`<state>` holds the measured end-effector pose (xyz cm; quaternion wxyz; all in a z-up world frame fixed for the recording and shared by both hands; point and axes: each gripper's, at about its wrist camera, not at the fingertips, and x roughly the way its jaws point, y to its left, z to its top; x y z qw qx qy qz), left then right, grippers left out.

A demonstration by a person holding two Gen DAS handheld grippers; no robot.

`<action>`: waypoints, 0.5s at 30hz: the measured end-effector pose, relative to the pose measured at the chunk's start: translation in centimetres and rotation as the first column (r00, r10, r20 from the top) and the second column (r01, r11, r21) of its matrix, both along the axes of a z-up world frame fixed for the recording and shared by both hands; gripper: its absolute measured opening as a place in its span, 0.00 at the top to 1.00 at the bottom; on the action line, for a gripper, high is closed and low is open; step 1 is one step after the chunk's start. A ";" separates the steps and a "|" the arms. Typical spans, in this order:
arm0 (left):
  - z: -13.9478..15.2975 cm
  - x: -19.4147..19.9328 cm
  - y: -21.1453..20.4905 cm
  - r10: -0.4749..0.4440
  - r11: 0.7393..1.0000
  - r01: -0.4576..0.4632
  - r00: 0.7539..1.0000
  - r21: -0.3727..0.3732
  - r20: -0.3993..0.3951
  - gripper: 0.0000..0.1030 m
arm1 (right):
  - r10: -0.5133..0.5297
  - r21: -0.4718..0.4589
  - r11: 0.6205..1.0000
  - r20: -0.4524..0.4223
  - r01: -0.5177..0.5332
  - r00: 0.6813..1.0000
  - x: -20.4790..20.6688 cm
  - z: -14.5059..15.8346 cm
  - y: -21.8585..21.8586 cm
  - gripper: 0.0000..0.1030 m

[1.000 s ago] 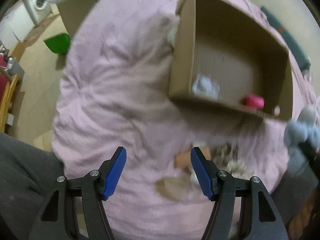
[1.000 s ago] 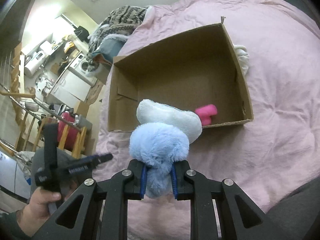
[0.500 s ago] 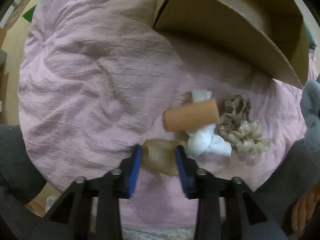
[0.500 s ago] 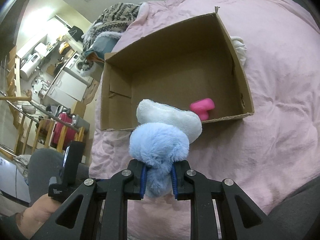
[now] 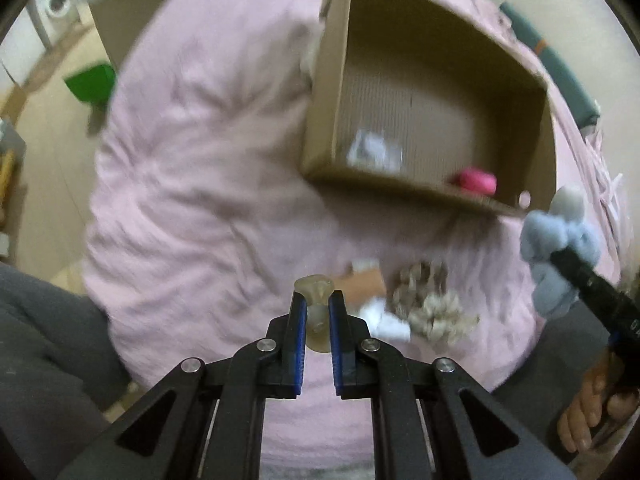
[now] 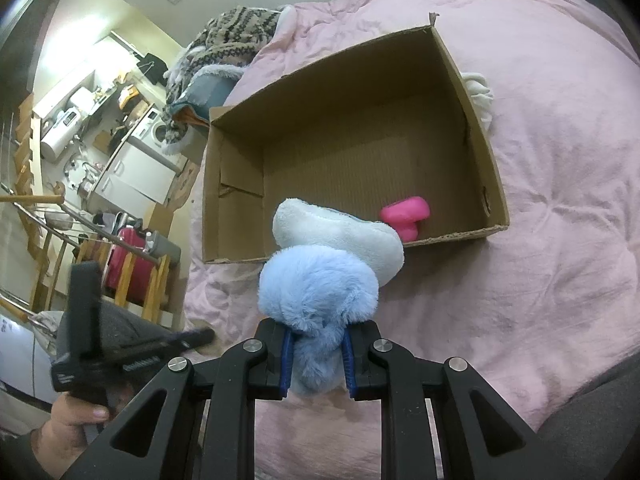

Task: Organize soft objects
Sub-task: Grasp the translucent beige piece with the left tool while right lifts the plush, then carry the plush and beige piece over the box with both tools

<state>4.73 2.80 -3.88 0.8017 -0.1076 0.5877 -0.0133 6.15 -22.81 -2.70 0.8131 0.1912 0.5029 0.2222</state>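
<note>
Cardboard box (image 6: pixel 486 152) ahead of my right gripper (image 6: pixel 316 354) (clamped on blue plush (image 6: pixel 318 294)): pink toy (image 6: pixel 406 216), white wad (image 5: pixel 374 152). My left gripper (image 5: pixel 318 312) closing on beige squishy (image 5: pixel 314 290).

A bed under a rumpled pink cover (image 5: pixel 192 184) is carrying everything. An open cardboard box (image 5: pixel 320 92) is sitting on it toward one o'clock in the left wrist view. Nearer, around five o'clock from the box, an orange-brown roll (image 5: pixel 366 285), a white cloth (image 5: pixel 386 322) and a beige ruffled fabric bundle (image 5: pixel 434 306) are lying close together on the cover. In the right wrist view a white fabric piece (image 6: pixel 478 94) is resting against the box's far side at two o'clock
</note>
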 end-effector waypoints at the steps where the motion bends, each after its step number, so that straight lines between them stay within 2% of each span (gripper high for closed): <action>1: 0.6 0.1 -0.2 0.002 1.000 -0.002 1.000 0.010 0.029 0.90 | 0.002 -0.001 1.000 0.005 -0.002 1.000 0.0 0.1 0.0 0.79; 6: 3.2 -0.2 -1.1 -0.020 0.998 0.008 0.984 0.070 0.178 0.90 | 0.008 -0.012 1.000 0.018 -0.008 1.000 -0.5 0.2 0.2 0.79; 9: 3.9 0.2 -1.5 -0.035 0.996 0.014 0.970 0.093 0.240 0.90 | 0.011 -0.016 1.000 0.024 -0.011 1.000 -0.6 0.3 0.2 0.79; 12: 4.3 0.0 -1.8 -0.048 0.994 0.019 0.960 0.106 0.276 0.90 | 0.014 -0.021 1.000 0.028 -0.014 0.999 -0.6 0.3 0.4 0.79; 15: 4.7 0.1 -1.9 -0.061 0.996 0.041 0.956 0.076 0.286 0.90 | 0.016 -0.024 1.000 0.030 -0.016 0.999 -0.6 0.4 0.4 0.79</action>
